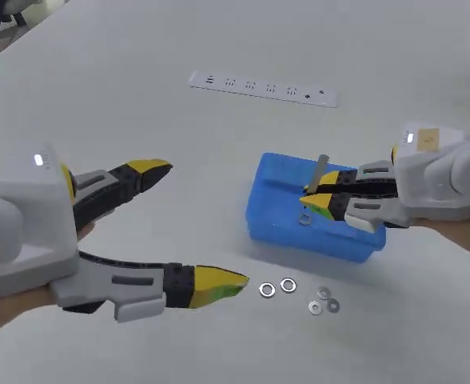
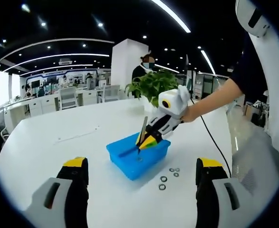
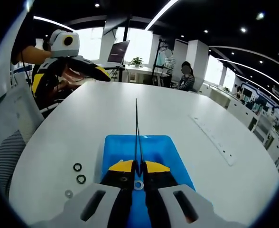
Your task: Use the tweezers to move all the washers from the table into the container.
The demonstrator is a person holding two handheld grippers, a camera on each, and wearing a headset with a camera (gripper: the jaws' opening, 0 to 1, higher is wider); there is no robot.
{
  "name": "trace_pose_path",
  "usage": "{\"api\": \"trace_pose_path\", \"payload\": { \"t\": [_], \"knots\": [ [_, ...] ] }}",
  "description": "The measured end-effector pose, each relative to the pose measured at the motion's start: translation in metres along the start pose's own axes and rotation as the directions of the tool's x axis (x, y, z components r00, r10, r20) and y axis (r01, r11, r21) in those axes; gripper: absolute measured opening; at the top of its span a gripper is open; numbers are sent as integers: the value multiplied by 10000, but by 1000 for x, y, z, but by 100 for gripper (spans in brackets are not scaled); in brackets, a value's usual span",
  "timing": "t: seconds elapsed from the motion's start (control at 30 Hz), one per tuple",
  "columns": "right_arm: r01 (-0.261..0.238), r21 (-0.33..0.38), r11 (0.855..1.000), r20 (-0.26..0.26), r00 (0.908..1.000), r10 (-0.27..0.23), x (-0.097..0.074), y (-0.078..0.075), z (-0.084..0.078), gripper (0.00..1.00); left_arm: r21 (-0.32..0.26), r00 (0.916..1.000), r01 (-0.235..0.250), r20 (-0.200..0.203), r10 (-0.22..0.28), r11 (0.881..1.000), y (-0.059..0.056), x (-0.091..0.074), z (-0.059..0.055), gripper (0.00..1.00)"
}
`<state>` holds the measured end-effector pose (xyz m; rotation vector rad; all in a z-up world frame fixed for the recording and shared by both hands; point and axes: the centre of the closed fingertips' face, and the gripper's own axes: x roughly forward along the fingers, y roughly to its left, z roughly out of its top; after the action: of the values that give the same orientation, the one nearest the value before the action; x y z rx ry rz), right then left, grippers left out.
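Note:
A blue container (image 1: 283, 228) sits on the white table. My right gripper (image 1: 319, 198) hovers over it, shut on a pair of grey tweezers (image 1: 320, 170) that slant down into the container. One washer (image 1: 304, 218) lies right under the tweezers' lower end; I cannot tell whether it is pinched or loose. Several washers (image 1: 288, 286) lie on the table just in front of the container. My left gripper (image 1: 191, 228) is open and holds nothing, left of the container. In the right gripper view the tweezers (image 3: 136, 133) run out from the shut jaws above the container (image 3: 153, 149).
A white power strip (image 1: 263, 88) lies on the table behind the container. Desks, chairs and a potted plant (image 2: 151, 85) stand beyond the table, with people (image 3: 184, 76) in the background. Loose washers (image 2: 162, 183) lie between my left gripper and the container (image 2: 125, 161).

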<state>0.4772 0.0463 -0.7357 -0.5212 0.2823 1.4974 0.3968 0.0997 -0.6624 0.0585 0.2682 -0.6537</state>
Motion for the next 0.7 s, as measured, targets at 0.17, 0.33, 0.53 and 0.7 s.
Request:
{"api": "trace_pose_path", "payload": {
  "t": [0.17,0.33,0.53,0.7],
  "knots": [
    [-56,-90,9999,-26,10000,56,-1,1,0,8,43,9947,834,593,-835,9965,1,40,22,91],
    [-278,-189,9994,-140,9995,275,0,7,-3,8,166,9835,1628,769,-1636,9865,-6,69,30,84],
    [-446,-304,9985,-226,9988,439,2,11,-4,8,643,9671,2476,434,-2506,9667,-13,91,28,64],
    [-529,-307,9981,-257,9983,521,6,11,-6,8,954,9572,2881,13,-2896,9528,-15,101,22,55]
  ]
}}
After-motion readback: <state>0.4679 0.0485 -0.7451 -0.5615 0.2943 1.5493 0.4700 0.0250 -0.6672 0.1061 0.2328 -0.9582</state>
